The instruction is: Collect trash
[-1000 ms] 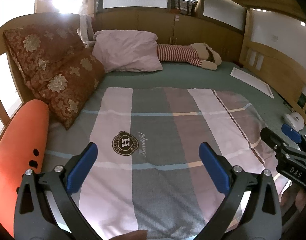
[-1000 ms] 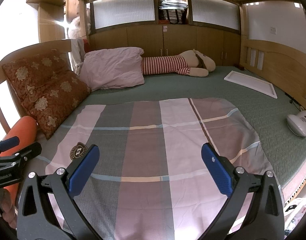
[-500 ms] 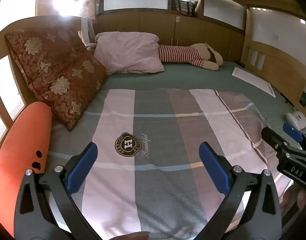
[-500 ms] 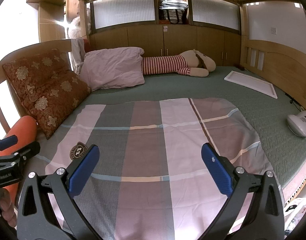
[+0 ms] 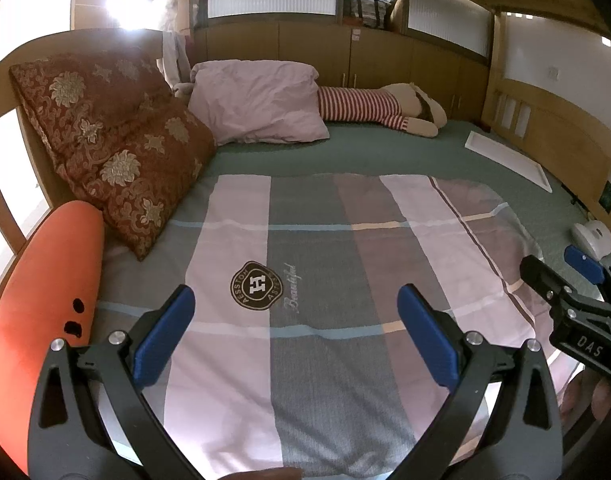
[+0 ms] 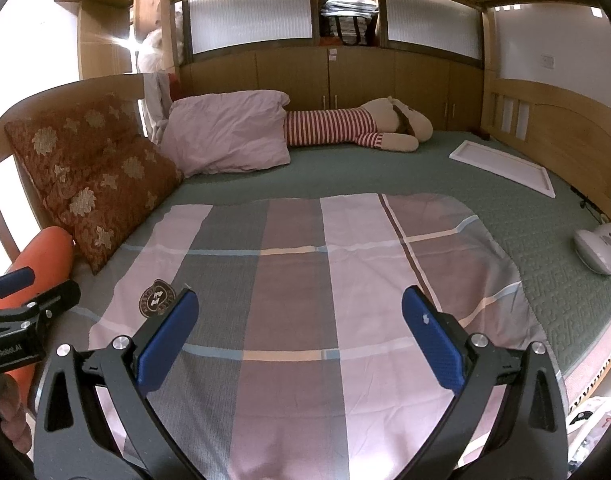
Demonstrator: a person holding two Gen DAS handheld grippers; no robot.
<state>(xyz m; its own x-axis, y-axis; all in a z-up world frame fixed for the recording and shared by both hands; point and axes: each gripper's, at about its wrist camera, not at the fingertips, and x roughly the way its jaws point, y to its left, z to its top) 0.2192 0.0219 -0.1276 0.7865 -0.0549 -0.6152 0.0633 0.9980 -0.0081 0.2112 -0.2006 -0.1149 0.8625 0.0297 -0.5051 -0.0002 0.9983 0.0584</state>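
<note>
The left gripper [image 5: 293, 312] hangs wide apart, empty, over a striped blanket [image 5: 345, 264]. The right gripper [image 5: 561, 276] shows at three o'clock. Patterned red cushions [image 5: 117, 148] lean at ten o'clock, a pink pillow [image 5: 261, 104] at twelve.

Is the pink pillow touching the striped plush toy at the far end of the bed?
Touching. In the right wrist view the pink pillow overlaps the striped plush toy, covering its near end with no gap; the left wrist view shows the same.

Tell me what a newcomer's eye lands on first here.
The striped plaid blanket spread over the near half of the bed, under both open grippers. Then the striped plush toy lying along the far cabinets beside a pink pillow, and the brocade cushions stacked at left.
</note>
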